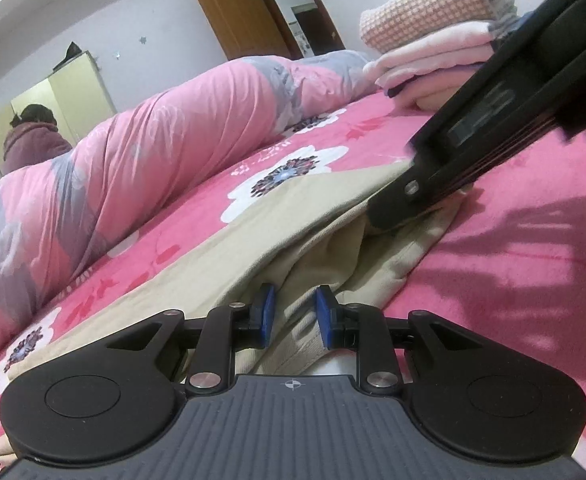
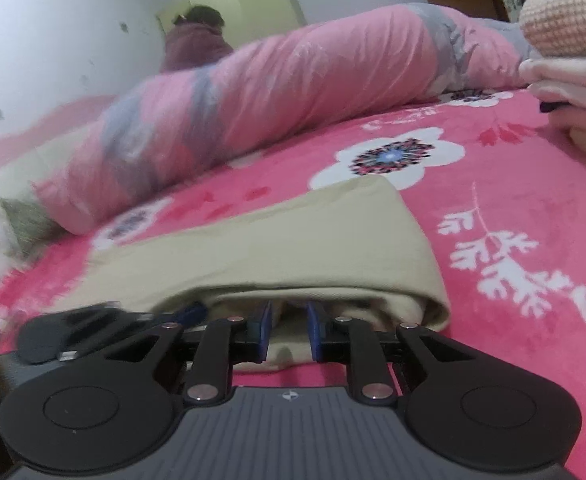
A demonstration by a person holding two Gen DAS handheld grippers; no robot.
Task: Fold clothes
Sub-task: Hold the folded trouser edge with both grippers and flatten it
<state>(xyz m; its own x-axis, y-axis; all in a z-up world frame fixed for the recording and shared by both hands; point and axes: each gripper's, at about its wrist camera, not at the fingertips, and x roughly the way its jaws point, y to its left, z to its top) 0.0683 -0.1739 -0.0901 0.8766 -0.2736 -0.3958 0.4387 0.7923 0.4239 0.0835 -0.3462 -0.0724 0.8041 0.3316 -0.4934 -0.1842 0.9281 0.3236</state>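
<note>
Beige garment (image 2: 277, 236) folded flat on the pink floral bedspread (image 2: 513, 184), left gripper (image 1: 295, 316) and right gripper (image 2: 289, 326) both slightly open at its near edge, gripping nothing

Both wrist views sit low and close over the pink flowered bedspread (image 1: 513, 272), facing the rolled pink-and-grey quilt (image 2: 293, 92); both share the folded beige garment (image 1: 293, 216). The right view looks squarely into its folded edge.

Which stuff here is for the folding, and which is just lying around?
For the folding:
beige garment
left tool
right tool
pile of folded clothes

Just lying around:
rolled-up pink quilt
flowery pink bedsheet
wardrobe
door
</note>
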